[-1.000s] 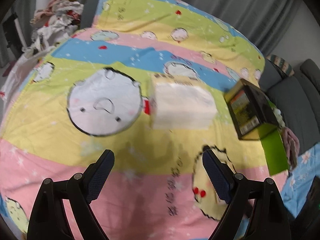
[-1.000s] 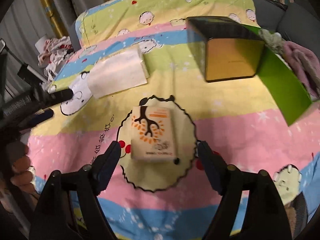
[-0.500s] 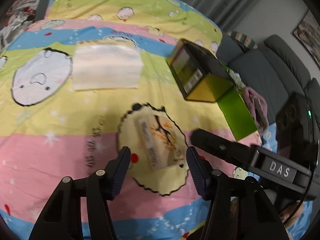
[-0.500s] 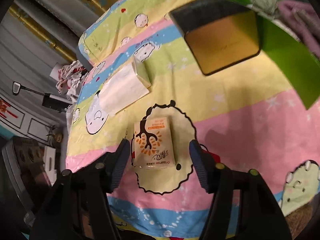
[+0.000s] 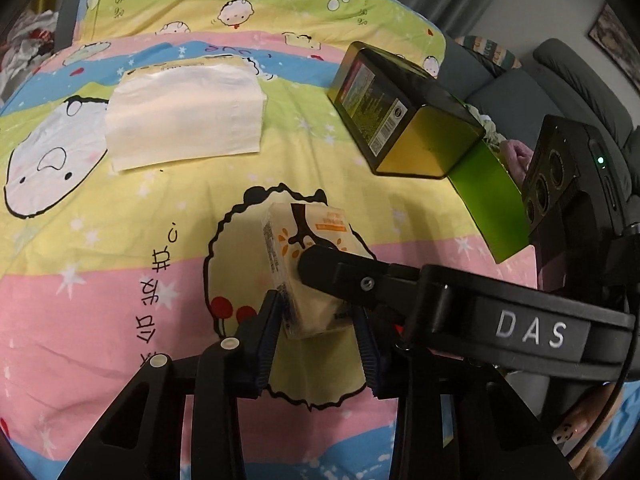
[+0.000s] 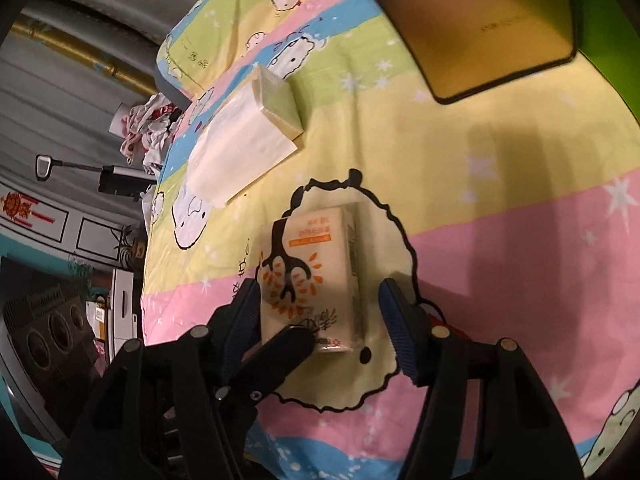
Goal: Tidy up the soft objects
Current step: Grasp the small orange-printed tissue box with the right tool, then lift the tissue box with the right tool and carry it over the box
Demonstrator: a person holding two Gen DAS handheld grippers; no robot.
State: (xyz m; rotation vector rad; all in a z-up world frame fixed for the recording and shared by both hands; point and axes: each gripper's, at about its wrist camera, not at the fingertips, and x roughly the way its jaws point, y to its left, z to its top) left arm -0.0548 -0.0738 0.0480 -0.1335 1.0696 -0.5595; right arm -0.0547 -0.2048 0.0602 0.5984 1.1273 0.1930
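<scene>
A small tissue pack (image 5: 308, 248) printed with an orange tree lies on the striped cartoon bedsheet (image 5: 100, 300). My left gripper (image 5: 318, 340) has the pack's near end between its pads. Its jaws are closing, and both pads touch the pack's sides. My right gripper (image 6: 322, 328) straddles the same tissue pack (image 6: 312, 260): its left pad is against the pack and its right pad stands a little clear. One of its black fingers (image 5: 340, 272) crosses over the pack in the left wrist view. A left finger (image 6: 288, 340) shows at the pack's near corner.
A loose white tissue stack (image 5: 184, 120) lies further back on the left. A black and gold box (image 5: 400, 120) with a green flap (image 5: 492, 208) stands at the back right. Crumpled clothes (image 6: 148, 132) lie off the bed's far left, and a grey sofa (image 5: 560, 80) is to the right.
My left gripper swung right, away from the white stack, to the tissue pack and narrowed its jaws onto it. My right gripper dropped closer to the pack and narrowed around it.
</scene>
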